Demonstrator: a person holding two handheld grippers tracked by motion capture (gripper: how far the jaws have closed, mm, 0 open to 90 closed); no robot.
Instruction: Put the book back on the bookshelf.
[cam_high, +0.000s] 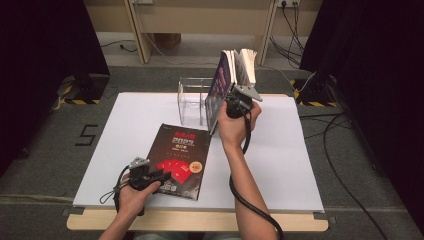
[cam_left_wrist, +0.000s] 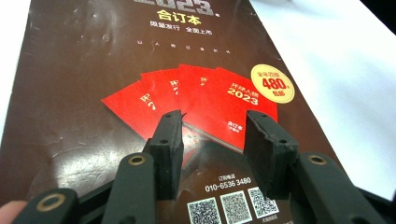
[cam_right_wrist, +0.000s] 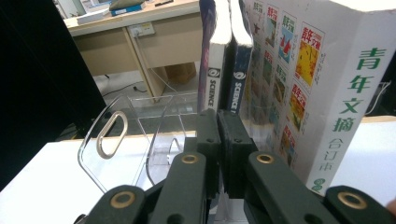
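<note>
White board (cam_high: 280, 165) covers the table, and on its near half lies a dark brown magazine (cam_high: 178, 159), flat and face up, with a fan of red booklets and a yellow round badge printed on the cover. At the magazine's near left edge the left gripper (cam_high: 161, 176) rests low over the cover; in the left gripper view (cam_left_wrist: 214, 135) its two black jaws stand spread apart with nothing between them, tips just above the red fan and close to the row of square codes at the cover's bottom. Farther back, near the board's far edge, stands a clear acrylic rack (cam_high: 192, 100) with upright dividers, one with an oval slot (cam_right_wrist: 111, 134). Just right of it the right gripper (cam_high: 239, 100) is held up at the foot of some upright books (cam_high: 234, 75). In the right gripper view (cam_right_wrist: 218, 135) its jaws are pressed together; whether a thin cover is pinched between them cannot be told. Straight beyond the tips are two thin spines, a white one (cam_right_wrist: 214, 88) and a dark blue one (cam_right_wrist: 238, 91), both reading SCIENCE, side by side and touching. To their right stands a thick white volume (cam_right_wrist: 327, 93), with green characters down its spine and small colourful covers on its face. Black cable (cam_high: 250, 200) trails from the right gripper along the forearm.
</note>
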